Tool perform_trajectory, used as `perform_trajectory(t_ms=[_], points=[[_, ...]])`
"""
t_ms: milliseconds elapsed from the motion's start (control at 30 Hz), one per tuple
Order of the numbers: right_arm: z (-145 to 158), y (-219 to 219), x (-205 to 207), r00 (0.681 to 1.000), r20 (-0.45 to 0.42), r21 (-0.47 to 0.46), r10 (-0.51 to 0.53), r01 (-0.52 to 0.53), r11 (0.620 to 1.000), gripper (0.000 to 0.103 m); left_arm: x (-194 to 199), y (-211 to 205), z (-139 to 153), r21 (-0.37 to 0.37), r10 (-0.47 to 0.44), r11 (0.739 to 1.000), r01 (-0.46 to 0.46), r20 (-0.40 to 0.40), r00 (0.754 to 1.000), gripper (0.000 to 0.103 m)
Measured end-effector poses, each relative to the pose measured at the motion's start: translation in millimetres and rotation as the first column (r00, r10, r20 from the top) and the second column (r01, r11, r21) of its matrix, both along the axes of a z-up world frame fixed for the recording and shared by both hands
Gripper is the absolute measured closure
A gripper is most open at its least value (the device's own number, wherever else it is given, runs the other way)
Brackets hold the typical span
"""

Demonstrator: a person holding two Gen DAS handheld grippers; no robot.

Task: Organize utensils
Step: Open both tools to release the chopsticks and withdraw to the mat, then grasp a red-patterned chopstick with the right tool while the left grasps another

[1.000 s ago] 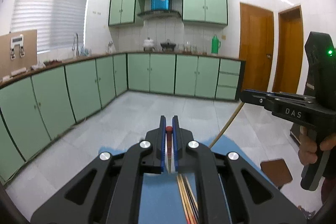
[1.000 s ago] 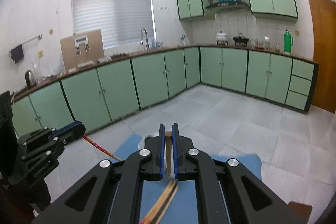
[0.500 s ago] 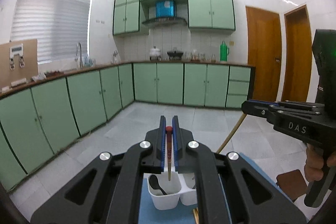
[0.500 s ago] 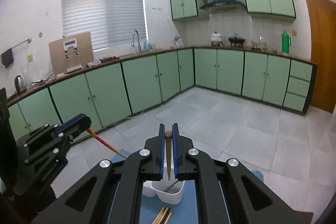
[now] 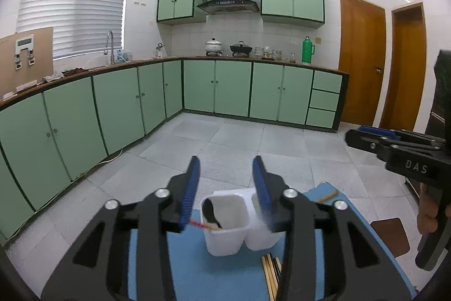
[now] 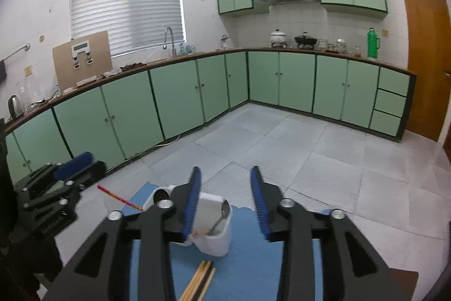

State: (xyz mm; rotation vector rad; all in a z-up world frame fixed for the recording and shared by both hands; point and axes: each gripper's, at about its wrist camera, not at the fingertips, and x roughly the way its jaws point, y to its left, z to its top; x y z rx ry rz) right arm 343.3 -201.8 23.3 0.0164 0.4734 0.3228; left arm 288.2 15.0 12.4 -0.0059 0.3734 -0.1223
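Right now both grippers hover over a blue mat with their jaws opening and nothing pressed between the pads.

Seen from its own camera, the left gripper (image 5: 227, 188) stands fairly wide. A red-patterned chopstick (image 5: 204, 224) has left its grip: its lower end is inside the near compartment of the white holder (image 5: 225, 241), which sits just below and ahead of the fingertips. The stick leans toward the left finger, its long axis slanting from low in the cup up and out to that side. A dark spoon (image 5: 210, 212) stands in the same compartment.

From the right camera, the right gripper (image 6: 225, 196) is equally wide and empty. The holder (image 6: 215, 241) lies just below its left finger. A pale chopstick tip (image 6: 201, 232) rests at the cup's rim beside that finger, and a metal spoon (image 6: 222, 213) leans inside. Whether this pale stick has settled fully in cannot be told.

Nearer than the holder, under the gripper bodies, loose chopsticks (image 6: 198, 282) lie flat on the mat (image 6: 248, 267), their long axes pointing roughly toward the holder. They sit slightly closer to the right gripper, so that hand seems better placed for the next pick, approaching across their length.

Readable writing: "DAS" in pale letters on the right gripper's body, seen at the right edge of the left camera. Nothing else is legible.
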Motion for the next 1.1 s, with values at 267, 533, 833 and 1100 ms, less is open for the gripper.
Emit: perform_trajectory(t_ms=[267, 533, 833, 1100], points=[[-47.5, -22.6, -78.4, 0.995, -0.001, 0.004, -0.105, 0.105, 0.995, 0.021, -70.5, 4.2, -45.3, 0.001, 0.044, 0.999, -0.044, -0.050, 0.998, 0.041], [-135.6, -11.7, -139.0, 0.980, -0.138, -0.034, -0.145, 0.142, 0.989, 0.016, -117.1, -0.6, -133.0, 0.059, 0.051, 0.997, -0.040, -0.197, 0.979, 0.033], [-195.4, 9.2, -165.9, 0.953, -0.262, -0.072, -0.149, 0.135, 0.988, 0.021, -144.4, -2.5, -181.5, 0.087, 0.058, 0.996, -0.033, -0.302, 0.952, 0.034], [-220.8, 31.5, -184.0, 0.942, -0.327, -0.115, -0.073, 0.036, 0.993, 0.034, -149.4, 15.2, -186.9, 0.077, 0.097, 0.994, -0.076, -0.320, 0.942, 0.034]])
